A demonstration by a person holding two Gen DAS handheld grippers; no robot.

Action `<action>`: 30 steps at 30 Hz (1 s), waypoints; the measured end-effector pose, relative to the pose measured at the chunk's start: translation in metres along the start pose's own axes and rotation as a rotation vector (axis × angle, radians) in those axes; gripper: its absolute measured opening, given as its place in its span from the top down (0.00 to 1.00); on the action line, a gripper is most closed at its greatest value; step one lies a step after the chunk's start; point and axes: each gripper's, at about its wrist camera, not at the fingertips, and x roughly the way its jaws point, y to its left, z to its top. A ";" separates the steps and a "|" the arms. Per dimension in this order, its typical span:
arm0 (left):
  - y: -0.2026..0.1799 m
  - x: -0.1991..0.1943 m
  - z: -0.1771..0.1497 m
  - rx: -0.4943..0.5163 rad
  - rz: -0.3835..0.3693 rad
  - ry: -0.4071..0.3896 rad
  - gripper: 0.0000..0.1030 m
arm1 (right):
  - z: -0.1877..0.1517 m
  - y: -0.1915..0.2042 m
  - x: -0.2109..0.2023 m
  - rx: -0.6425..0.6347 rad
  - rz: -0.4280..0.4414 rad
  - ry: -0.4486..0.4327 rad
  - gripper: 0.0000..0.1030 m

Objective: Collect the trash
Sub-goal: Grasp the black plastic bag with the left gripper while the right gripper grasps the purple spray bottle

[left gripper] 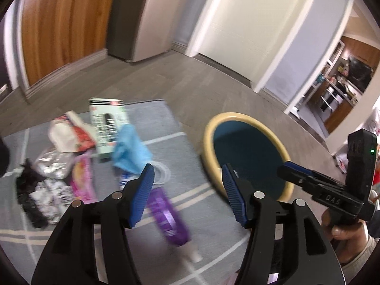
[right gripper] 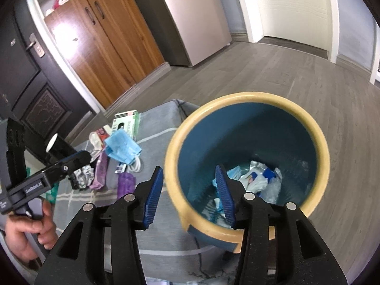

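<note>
A blue bin with a cream rim [right gripper: 247, 99] stands at the edge of a grey rug and holds crumpled wrappers [right gripper: 256, 180]. It also shows in the left wrist view [left gripper: 237, 117]. My right gripper [right gripper: 188, 194] is open and empty, straddling the bin's near rim. My left gripper [left gripper: 187, 194] is open and empty above the rug, over a purple tube [left gripper: 166, 216]. Trash lies on the rug: a blue face mask [left gripper: 129, 149], a white-green box [left gripper: 108, 123], a red-white wrapper [left gripper: 68, 133], a silver wrapper [left gripper: 53, 163], a pink packet [left gripper: 82, 180].
The grey rug [left gripper: 185, 128] lies on a grey wood floor. A wooden cabinet [right gripper: 102, 38], a fridge [right gripper: 190, 16] and a dark door [right gripper: 21, 71] stand behind. A white door [left gripper: 242, 16] and a kitchen opening [left gripper: 344, 78] are at the right.
</note>
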 end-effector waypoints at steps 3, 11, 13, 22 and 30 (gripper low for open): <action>0.024 -0.012 -0.003 -0.036 0.043 -0.010 0.39 | 0.001 0.008 0.003 -0.011 0.010 0.005 0.51; 0.090 -0.038 -0.015 -0.126 0.179 -0.036 0.39 | -0.001 0.029 0.011 -0.054 0.023 0.026 0.50; 0.107 -0.040 -0.021 -0.156 0.208 -0.031 0.39 | -0.001 0.033 0.013 -0.061 0.025 0.032 0.49; 0.169 -0.037 -0.040 -0.279 0.304 0.003 0.39 | -0.003 0.059 0.030 -0.104 0.031 0.067 0.49; 0.199 -0.031 -0.054 -0.337 0.287 0.022 0.47 | -0.012 0.085 0.053 -0.155 0.034 0.124 0.49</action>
